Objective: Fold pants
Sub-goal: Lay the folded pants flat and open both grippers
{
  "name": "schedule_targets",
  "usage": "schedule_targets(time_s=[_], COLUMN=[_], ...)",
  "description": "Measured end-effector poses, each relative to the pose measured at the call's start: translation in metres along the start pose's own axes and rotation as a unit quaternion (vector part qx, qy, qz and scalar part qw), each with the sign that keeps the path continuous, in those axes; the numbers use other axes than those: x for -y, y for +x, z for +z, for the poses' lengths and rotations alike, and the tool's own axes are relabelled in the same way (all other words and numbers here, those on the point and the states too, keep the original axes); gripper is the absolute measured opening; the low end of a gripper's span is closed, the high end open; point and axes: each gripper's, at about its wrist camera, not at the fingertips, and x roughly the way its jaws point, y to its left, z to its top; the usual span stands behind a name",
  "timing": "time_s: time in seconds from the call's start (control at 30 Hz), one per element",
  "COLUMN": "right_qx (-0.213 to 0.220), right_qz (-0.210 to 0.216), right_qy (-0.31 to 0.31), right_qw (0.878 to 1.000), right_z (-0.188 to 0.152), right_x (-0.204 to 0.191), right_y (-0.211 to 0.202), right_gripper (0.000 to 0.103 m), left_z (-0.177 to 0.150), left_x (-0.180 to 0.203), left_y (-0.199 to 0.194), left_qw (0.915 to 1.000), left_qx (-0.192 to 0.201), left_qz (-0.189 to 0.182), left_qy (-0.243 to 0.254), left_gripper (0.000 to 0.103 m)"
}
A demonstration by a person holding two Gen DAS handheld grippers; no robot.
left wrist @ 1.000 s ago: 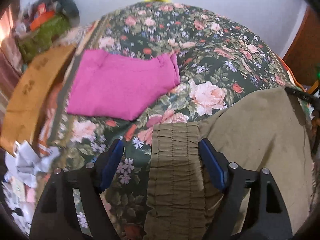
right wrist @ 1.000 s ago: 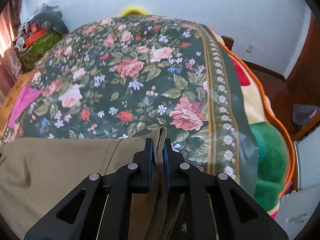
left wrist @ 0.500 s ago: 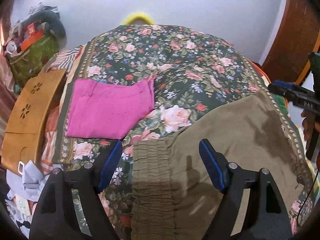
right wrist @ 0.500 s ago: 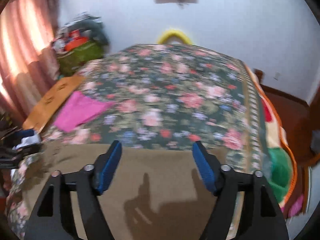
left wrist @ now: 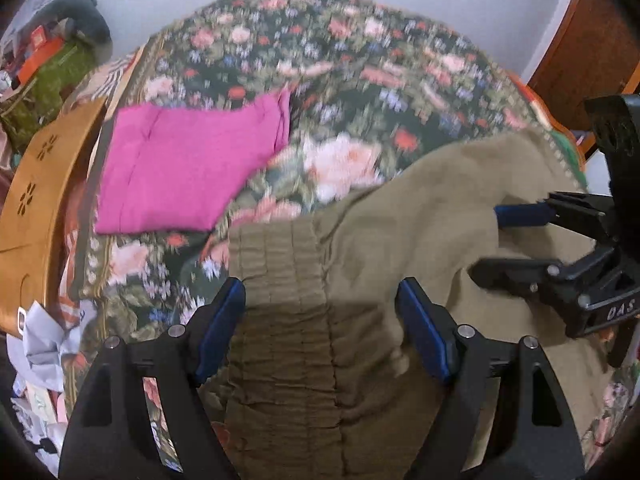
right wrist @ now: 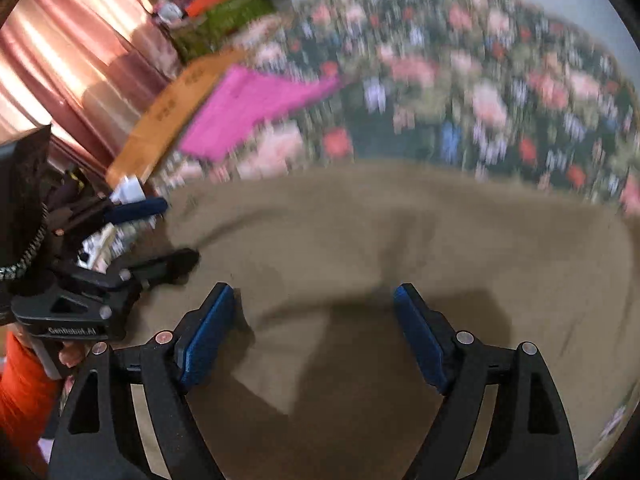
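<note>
Olive pants lie spread on the floral bedspread, their gathered elastic waistband nearest the left wrist camera. My left gripper hovers open over that waistband, its blue pads clear of the cloth on both sides. Over the flat middle of the pants, my right gripper has its jaws opening, with nothing pinched between them. Each gripper shows in the other's view: the right gripper at the right edge, the left gripper at the left edge. The right wrist view is blurred.
Folded pink pants lie on the bed beyond the waistband, toward the left. A wooden board runs along the bed's left side, with clutter behind it and crumpled paper below. An orange sleeve shows by the pink curtain.
My right gripper let go of the pants' edge it was pinching, opened wide and swung left over the pants toward the left gripper. The left gripper stayed open above the waistband.
</note>
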Motion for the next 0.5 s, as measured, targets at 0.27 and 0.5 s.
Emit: schedule_targets(time_s=[0.27, 0.5], right_qx=[0.002, 0.012], right_qz=[-0.018, -0.027], right_qy=[0.004, 0.026], right_qw=[1.0, 0.999], right_z=[-0.036, -0.067], right_x=[0.001, 0.003], right_y=[-0.016, -0.043], right_gripper=[0.086, 0.087], left_z=[-0.018, -0.041], left_x=[0.008, 0.016], left_y=[-0.012, -0.036], left_qw=[0.9996, 0.9991], left_qx=[0.002, 0.003], left_qz=[0.018, 0.023], left_qy=[0.024, 0.037], left_gripper=[0.082, 0.082])
